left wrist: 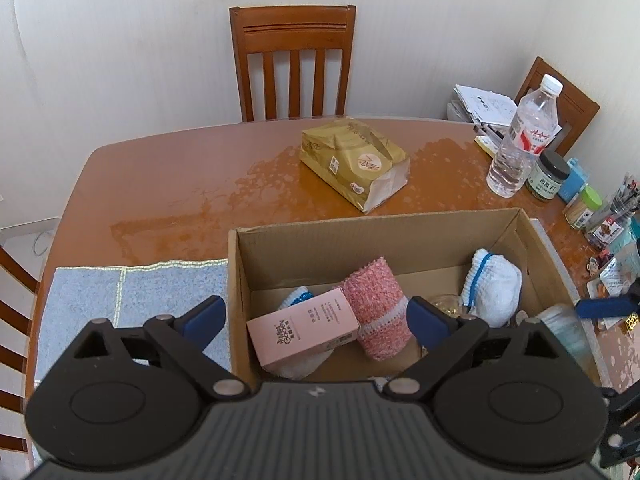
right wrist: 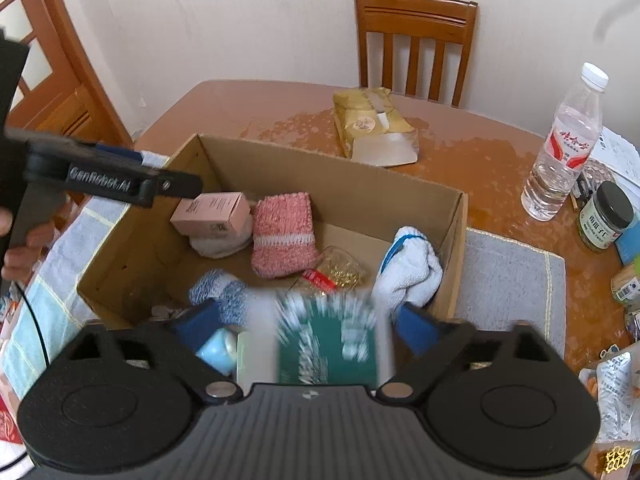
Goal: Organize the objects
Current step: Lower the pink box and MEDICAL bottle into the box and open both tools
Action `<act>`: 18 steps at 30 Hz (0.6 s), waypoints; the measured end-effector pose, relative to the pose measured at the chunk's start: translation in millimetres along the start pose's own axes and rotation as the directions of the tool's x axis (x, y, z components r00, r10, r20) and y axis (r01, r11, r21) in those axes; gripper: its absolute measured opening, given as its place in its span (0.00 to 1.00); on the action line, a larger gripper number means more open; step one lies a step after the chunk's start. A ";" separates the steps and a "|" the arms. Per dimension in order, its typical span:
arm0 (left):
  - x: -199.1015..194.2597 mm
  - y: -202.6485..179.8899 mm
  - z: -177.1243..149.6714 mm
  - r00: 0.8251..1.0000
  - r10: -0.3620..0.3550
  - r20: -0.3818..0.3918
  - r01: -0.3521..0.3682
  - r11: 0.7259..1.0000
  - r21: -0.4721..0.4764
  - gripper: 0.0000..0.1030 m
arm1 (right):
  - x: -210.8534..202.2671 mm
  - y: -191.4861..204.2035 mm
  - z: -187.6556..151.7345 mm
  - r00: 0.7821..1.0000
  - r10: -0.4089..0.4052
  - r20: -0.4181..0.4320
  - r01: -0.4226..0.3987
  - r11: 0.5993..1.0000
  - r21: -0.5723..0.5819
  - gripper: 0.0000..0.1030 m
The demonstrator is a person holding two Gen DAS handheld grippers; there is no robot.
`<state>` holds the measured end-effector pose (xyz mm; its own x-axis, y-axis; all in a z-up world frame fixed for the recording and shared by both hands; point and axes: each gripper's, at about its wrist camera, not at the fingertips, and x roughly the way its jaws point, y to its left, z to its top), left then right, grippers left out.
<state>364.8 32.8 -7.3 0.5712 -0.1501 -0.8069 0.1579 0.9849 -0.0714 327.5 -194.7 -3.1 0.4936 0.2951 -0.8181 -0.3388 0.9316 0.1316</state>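
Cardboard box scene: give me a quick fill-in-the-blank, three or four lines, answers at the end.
1. The pink carton lies inside the ____ box.
2. The right gripper has a blurred ____ and white packet between its fingers.
3. The left gripper is ____, with nothing between its fingers.
4. The water bottle stands on the table with a ____ cap.

Missing words: cardboard; green; open; white

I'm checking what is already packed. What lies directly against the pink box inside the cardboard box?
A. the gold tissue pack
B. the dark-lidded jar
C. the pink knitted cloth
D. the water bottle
C: the pink knitted cloth touches the pink box inside the cardboard box.
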 end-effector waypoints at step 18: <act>-48.9 -20.6 -32.3 0.999 0.003 0.040 -0.005 0.999 0.050 0.97 | -39.7 7.5 -37.1 0.999 -0.021 0.042 0.019 0.999 0.033 1.00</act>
<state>307.6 22.7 14.7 0.6037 -0.1509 -0.7828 0.1951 0.9800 -0.0385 275.6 -207.3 9.6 0.5340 0.2844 -0.7962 -0.3028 0.9436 0.1340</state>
